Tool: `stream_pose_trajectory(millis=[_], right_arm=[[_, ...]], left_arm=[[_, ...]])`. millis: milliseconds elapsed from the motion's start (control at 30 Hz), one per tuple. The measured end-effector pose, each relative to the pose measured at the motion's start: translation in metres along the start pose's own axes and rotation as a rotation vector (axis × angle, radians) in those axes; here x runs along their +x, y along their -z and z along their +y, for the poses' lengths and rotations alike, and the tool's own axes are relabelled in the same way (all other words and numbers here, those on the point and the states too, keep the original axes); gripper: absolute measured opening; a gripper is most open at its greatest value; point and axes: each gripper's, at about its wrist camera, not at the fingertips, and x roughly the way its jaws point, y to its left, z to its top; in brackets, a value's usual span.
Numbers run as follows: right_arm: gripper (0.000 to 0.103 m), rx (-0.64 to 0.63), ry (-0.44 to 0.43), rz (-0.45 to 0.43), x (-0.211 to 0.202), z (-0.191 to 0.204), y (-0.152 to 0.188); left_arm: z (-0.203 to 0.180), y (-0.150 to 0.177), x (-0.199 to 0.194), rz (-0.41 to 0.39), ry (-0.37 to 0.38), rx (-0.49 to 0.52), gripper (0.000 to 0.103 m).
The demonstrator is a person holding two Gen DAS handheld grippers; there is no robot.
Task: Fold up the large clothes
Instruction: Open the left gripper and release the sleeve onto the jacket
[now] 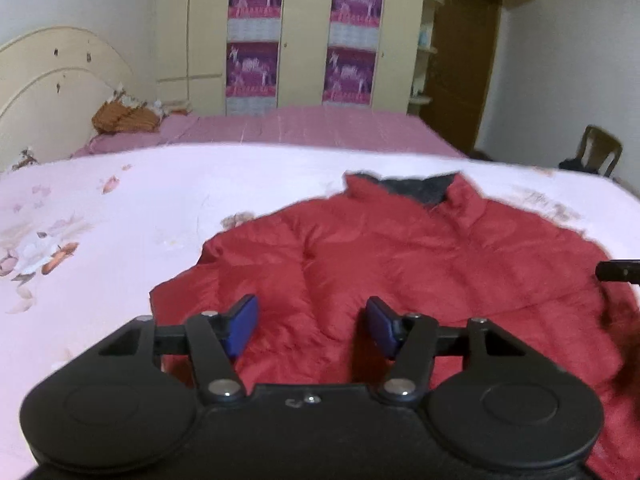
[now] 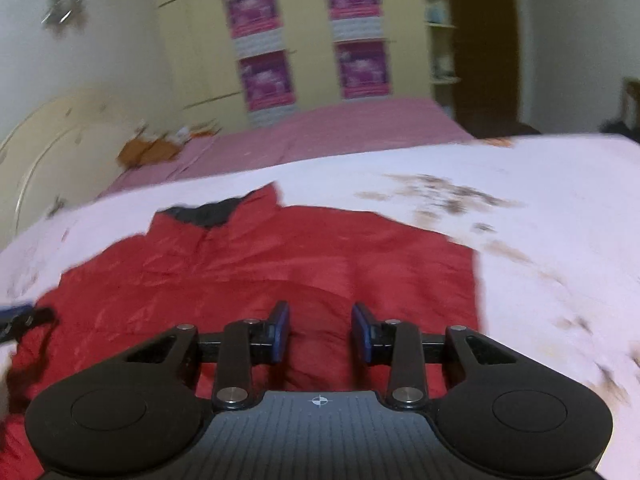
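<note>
A large red padded jacket (image 1: 400, 248) lies spread on a white flowered sheet (image 1: 160, 200), its collar with dark lining (image 1: 420, 188) at the far end. My left gripper (image 1: 312, 320) hovers over the jacket's near left part, blue pads wide apart, nothing between them. In the right wrist view the jacket (image 2: 280, 256) fills the middle, collar (image 2: 208, 214) at the upper left. My right gripper (image 2: 320, 332) stands open over the near hem, and red fabric shows in the gap. Each gripper's tip shows in the other's view, the right one (image 1: 616, 271) and the left one (image 2: 24, 316).
Beyond the sheet is a bed with a pink cover (image 1: 320, 128), a cream headboard (image 1: 48, 80) and orange cloth (image 1: 124, 118) at the pillow end. A tall wardrobe (image 1: 300, 32) lines the back wall. A wooden chair (image 1: 600, 152) stands at the far right.
</note>
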Motion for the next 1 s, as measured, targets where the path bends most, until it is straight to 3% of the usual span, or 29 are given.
stream_pose_trajectory(millis=[167,267,367,400,433,500,600,700,1000], right_arm=[[0.03,-0.018,0.06,0.075,0.042,-0.006,0.013],[0.03,-0.034,0.092,0.074,0.039,-0.002,0.015],[0.031,0.003,0.102,0.037,0.013,0.003,0.012],[0.034,0.008,0.096,0.027,0.003,0.006,0.012],[0.052,0.012,0.092,0.023,-0.007,0.007,0.015],[0.066,0.009,0.095,0.018,-0.026,0.011,0.024],[0.065,0.035,0.08,0.032,-0.05,0.008,0.042],[0.046,0.034,0.068,0.065,-0.06,0.01,0.054],[0.045,0.037,0.076,0.079,-0.028,0.011,0.053]], left_arm=[[0.022,0.01,0.015,0.018,0.001,-0.009,0.065],[0.017,0.006,0.007,0.033,-0.021,0.022,0.063],[0.008,0.003,-0.018,-0.001,-0.021,0.03,0.062],[0.004,0.004,-0.027,-0.009,-0.019,0.034,0.062],[-0.001,0.008,-0.037,-0.018,-0.021,0.038,0.062],[-0.005,0.016,-0.057,-0.03,-0.015,0.009,0.061],[-0.006,0.03,-0.086,-0.071,0.008,-0.04,0.059],[-0.012,0.046,-0.1,-0.059,0.034,-0.017,0.044],[0.0,0.054,-0.066,-0.002,-0.006,0.011,0.045]])
